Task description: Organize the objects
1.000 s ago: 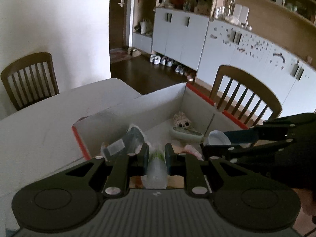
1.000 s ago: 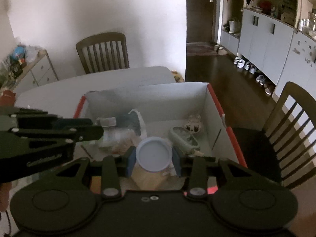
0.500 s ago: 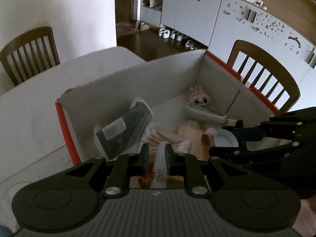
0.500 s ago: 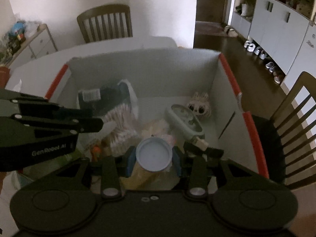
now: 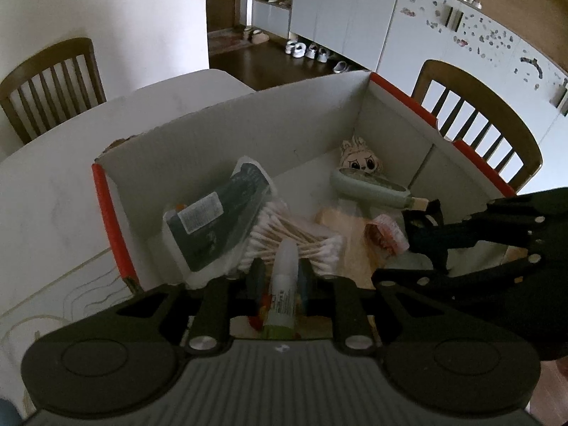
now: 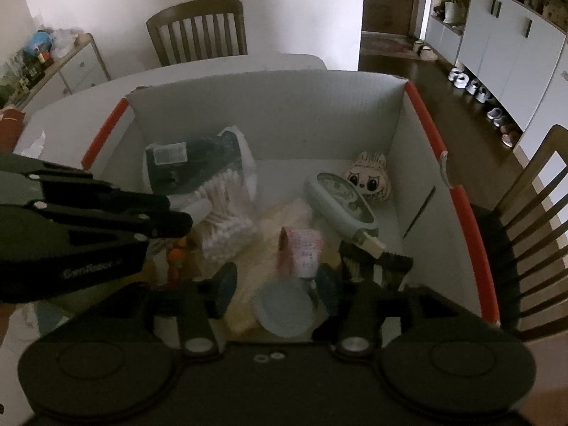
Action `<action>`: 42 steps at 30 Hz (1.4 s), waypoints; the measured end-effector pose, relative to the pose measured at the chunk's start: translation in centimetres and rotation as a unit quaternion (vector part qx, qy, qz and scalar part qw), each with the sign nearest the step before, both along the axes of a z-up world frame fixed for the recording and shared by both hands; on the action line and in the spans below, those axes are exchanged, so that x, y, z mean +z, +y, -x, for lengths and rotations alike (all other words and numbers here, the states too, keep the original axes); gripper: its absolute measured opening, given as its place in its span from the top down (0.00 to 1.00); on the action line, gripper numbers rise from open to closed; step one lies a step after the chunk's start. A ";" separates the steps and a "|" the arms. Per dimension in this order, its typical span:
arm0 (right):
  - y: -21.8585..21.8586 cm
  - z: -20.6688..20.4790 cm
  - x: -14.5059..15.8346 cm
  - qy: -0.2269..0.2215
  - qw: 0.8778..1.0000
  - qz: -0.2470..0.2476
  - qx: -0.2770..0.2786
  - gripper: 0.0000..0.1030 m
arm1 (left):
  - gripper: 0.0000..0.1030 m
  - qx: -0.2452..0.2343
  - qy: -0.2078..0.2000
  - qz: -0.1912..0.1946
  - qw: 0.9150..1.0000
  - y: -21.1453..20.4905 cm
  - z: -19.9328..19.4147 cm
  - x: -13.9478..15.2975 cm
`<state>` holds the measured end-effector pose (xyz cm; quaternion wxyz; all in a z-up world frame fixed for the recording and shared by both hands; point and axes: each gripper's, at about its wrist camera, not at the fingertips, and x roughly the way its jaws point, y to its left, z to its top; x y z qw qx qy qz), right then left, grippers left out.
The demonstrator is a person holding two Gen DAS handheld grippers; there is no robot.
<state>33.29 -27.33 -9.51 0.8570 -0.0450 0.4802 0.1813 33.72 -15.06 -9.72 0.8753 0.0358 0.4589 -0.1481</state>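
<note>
Dim dining room, white table (image 5: 53, 191): both grippers hang over an open box (image 6: 269, 113) with red-taped side rims, standing at the table's edge. Nearest in the left wrist view, the left gripper (image 5: 280, 273) has its jaws just eased apart around a small white tube (image 5: 283, 294) with a green end; the pads stand close on either side of it, and whether they still press it cannot be told. Only the right wrist view shows the right gripper (image 6: 275, 289) let go: its jaws have just been opening, and a round-lidded jar (image 6: 285, 310) sits between the pads with a gap on the left side, resting on wooden boards in the box. Beyond lie one pink-patterned roll (image 6: 301, 252), one black brush (image 6: 372, 262), one bundle of cotton swabs (image 5: 294, 238), one dark packet in clear wrap (image 5: 216, 213), one pale green scale (image 6: 340, 202) and, in the far right corner, one plush face (image 6: 371, 179). A small orange item (image 6: 175, 259) under the left gripper shows in the right view alone. Bare box floor remains only along the far wall. Three chairs (image 6: 198, 28) ring the table across both views; a sideboard (image 6: 71, 67) appears in the right view only, and shoes line the white cabinets (image 5: 340, 10) behind.
</note>
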 end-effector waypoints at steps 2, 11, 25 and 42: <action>-0.2 0.3 0.3 -0.004 1.000 -0.001 0.000 0.49 | 0.70 0.003 -0.006 0.003 1.000 0.2 0.3 0.3; -0.7 2.1 2.4 -0.025 1.000 -0.005 -0.001 0.46 | 0.36 0.003 -0.040 0.030 0.999 0.9 2.5 2.7; -0.8 5.8 6.2 -0.068 0.997 -0.024 0.001 0.37 | 0.36 -0.003 -0.079 0.048 0.996 2.3 5.9 5.6; -0.9 10.0 9.4 -0.135 0.989 -0.057 -0.020 0.12 | 0.18 -0.018 -0.097 0.064 0.993 4.6 9.9 7.2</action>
